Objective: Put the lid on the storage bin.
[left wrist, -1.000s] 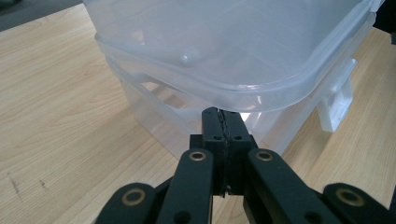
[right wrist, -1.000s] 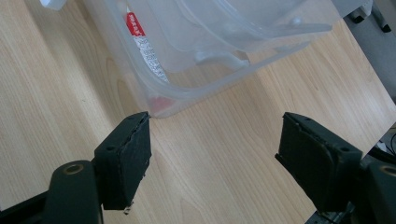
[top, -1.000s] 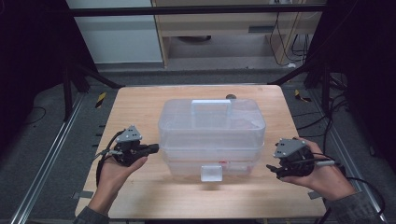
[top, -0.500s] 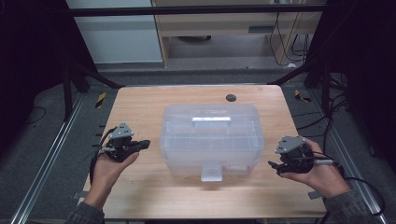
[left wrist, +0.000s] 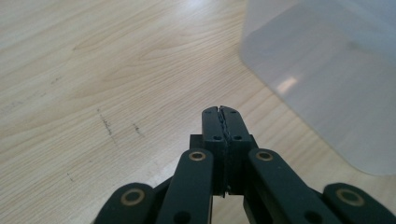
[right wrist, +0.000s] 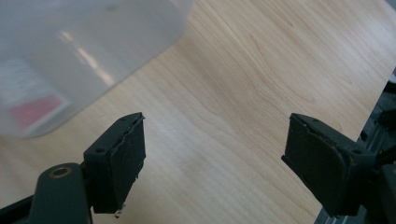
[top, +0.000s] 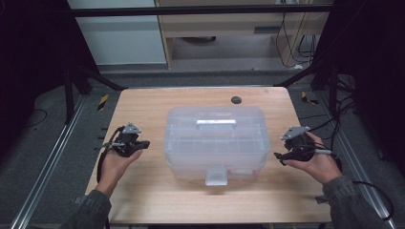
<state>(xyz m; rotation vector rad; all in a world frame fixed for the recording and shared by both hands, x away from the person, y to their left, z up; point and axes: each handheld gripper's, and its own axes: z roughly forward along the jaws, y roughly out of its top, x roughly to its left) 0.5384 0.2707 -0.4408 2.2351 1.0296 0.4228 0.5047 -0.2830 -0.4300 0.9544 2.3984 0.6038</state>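
Here a clear plastic box (top: 217, 140) with its lid closed stands in the middle of the wooden table (top: 157, 102). The left tool (top: 142, 144) is beside the left side of the box, its jaws pressed together with nothing between them. The right tool (top: 279, 156) is beside the right side, jaws wide apart and empty. A small dark round thing (top: 235, 99) lies behind the box.
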